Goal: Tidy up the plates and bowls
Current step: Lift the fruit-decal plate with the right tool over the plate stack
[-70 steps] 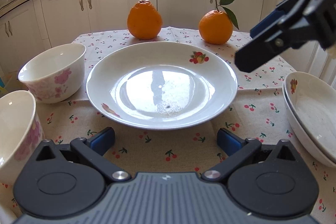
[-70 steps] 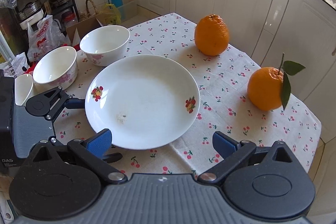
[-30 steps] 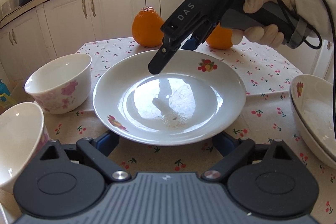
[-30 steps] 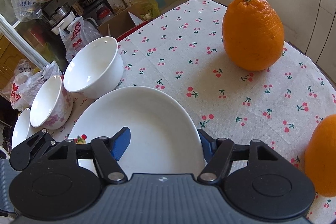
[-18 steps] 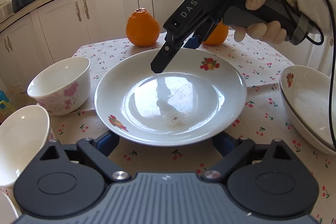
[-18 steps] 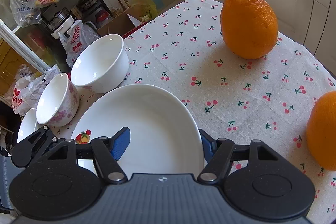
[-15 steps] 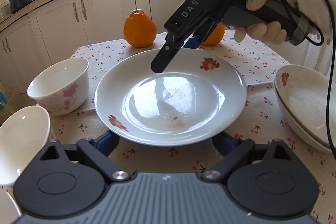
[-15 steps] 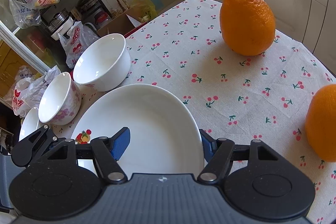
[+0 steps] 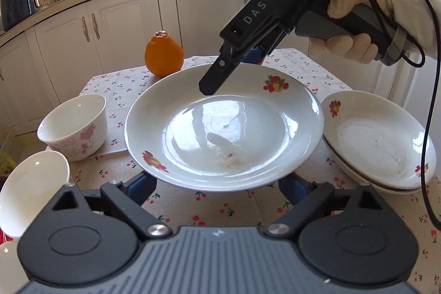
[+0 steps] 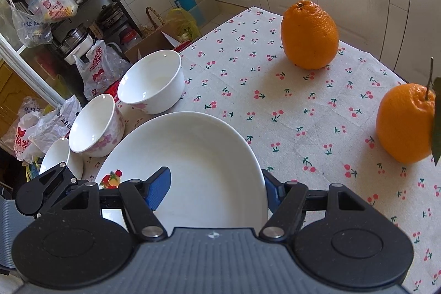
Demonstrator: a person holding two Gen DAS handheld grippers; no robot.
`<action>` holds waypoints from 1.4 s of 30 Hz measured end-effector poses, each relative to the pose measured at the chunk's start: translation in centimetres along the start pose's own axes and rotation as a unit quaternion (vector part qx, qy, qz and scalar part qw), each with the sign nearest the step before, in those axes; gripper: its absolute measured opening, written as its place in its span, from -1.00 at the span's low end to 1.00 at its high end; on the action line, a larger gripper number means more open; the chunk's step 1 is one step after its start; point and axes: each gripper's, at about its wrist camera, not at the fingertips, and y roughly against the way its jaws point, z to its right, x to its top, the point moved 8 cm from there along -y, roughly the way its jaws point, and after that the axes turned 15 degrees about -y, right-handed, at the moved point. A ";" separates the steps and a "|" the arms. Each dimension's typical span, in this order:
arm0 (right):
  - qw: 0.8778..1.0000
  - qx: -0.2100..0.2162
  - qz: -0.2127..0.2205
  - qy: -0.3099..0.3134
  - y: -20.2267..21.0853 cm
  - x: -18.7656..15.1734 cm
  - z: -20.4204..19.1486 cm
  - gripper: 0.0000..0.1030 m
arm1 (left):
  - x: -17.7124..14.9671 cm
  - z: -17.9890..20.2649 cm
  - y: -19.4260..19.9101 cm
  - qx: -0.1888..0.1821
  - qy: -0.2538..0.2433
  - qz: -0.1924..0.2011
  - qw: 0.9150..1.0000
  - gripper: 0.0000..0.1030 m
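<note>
Left wrist view: plate (image 9: 223,128) lifted off the tablecloth (image 9: 300,70), right gripper (image 9: 237,68) clamped on its far rim, left gripper (image 9: 217,185) jaws wide under the near edge, grip unclear. Stacked plates (image 9: 380,139) right, bowl (image 9: 73,126) left, orange (image 9: 164,57) far.

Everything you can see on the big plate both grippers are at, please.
The plate is a white, glossy, shallow dish that looks ceramic, with fruit decals on its rim and a few crumbs in the well. It is upright, roughly level, and appears lifted clear of the cherry tablecloth. The right gripper clamps its far rim, one pad inside and one outside. The left gripper has its fingers spread under the near rim; contact there is unclear.
</note>
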 end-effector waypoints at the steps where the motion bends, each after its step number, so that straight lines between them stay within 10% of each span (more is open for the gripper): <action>1: 1.000 -0.003 0.002 -0.001 0.4 -0.3 -0.1 0.45 | 0.1 0.2 0.3 -0.001 -0.003 0.003 1.000 0.84; 42: 0.987 -0.086 0.089 -0.107 12.3 -13.7 5.6 0.46 | 3.0 10.9 2.1 -0.121 -0.115 0.043 0.985 0.84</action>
